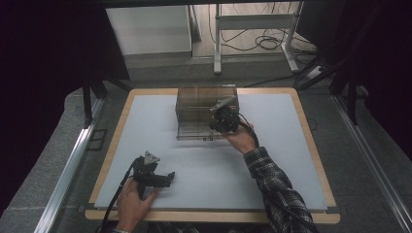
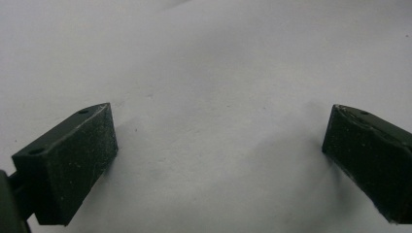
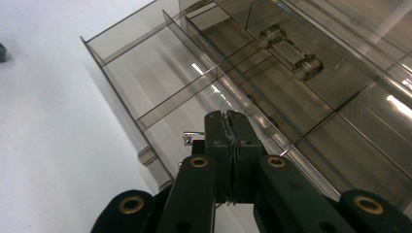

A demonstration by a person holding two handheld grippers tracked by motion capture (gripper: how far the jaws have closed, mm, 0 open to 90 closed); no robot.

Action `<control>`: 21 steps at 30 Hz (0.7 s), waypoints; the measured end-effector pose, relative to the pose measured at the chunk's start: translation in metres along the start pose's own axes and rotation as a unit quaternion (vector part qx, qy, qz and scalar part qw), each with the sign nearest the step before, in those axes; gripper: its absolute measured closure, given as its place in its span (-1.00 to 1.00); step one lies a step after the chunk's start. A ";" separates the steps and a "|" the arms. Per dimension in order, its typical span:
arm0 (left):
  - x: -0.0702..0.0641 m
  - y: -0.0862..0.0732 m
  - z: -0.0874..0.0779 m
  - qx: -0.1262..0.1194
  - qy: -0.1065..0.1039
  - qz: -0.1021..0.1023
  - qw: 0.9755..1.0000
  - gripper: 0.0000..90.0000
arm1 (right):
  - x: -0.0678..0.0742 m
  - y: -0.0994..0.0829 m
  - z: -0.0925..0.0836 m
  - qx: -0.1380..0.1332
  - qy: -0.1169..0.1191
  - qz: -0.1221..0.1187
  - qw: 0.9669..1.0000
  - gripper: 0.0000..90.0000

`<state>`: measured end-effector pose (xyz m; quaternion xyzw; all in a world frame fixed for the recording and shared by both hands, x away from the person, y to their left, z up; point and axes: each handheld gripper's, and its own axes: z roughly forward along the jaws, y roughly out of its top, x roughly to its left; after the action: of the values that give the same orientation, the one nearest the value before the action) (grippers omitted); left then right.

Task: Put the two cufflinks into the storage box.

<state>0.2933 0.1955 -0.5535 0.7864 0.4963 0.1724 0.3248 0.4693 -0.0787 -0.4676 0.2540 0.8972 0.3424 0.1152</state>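
The right gripper [image 3: 231,133] is keeping its 2 jaws pressed flat together with nothing visible between them, the tips hovering above the front part of the organizer [image 1: 206,112], a smoky transparent box that, in the right gripper view, is showing a shallow drawer [image 3: 160,97] pulled out toward the camera, split by thin dividers into compartments. A small metal clip [image 3: 190,137] is lying just beside the jaw tips on the drawer's floor; whether the jaws are touching it I cannot tell. Shut like this, the jaws are probably serving as a single blunt finger for pushing or nudging rather than for picking up. Deeper in the box a clear latch-like fitting [image 3: 291,51] is sitting on an upper level. In the high view the organizer is standing near the far edge of the table [image 1: 272,174], about midway along it, with the right hand [image 1: 241,141] reaching in from its near right side and a plaid sleeve [image 1: 274,187] trailing back toward the near edge. The left gripper [image 2: 218,145] is holding its 2 jaws spread wide over bare white surface, gripping nothing; it is resting low near the near left corner, well apart from the organizer, likely parked there to leave the other hand room. Beyond the far edge, a white desk frame [image 1: 255,29] and loose cables [image 1: 265,41] are lying on the floor.
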 end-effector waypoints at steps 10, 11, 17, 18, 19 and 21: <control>0.000 0.000 0.000 0.000 0.000 0.000 1.000 -1.00 | 0.000 0.001 0.011 0.010 -0.012 -0.011 1.000 0.96; 0.000 0.000 0.000 -0.001 0.000 0.000 1.000 -1.00 | 0.000 0.000 0.013 0.009 -0.013 -0.010 1.000 0.96; 0.000 0.000 0.000 0.000 0.000 0.000 1.000 -1.00 | 0.000 0.000 0.017 0.014 -0.016 -0.015 1.000 0.96; 0.000 0.000 0.000 -0.001 0.000 0.000 1.000 -1.00 | 0.001 -0.001 0.017 0.016 -0.016 -0.013 1.000 0.96; 0.000 0.000 0.000 -0.001 0.000 -0.001 1.000 -1.00 | 0.001 -0.001 0.018 0.016 -0.014 -0.011 1.000 0.96; 0.000 0.000 0.000 -0.001 0.000 -0.001 1.000 -1.00 | 0.002 -0.001 0.021 0.021 -0.016 -0.017 1.000 0.96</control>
<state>0.2933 0.1954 -0.5536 0.7857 0.4967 0.1725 0.3259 0.4752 -0.0673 -0.4839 0.2466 0.9063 0.3179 0.1298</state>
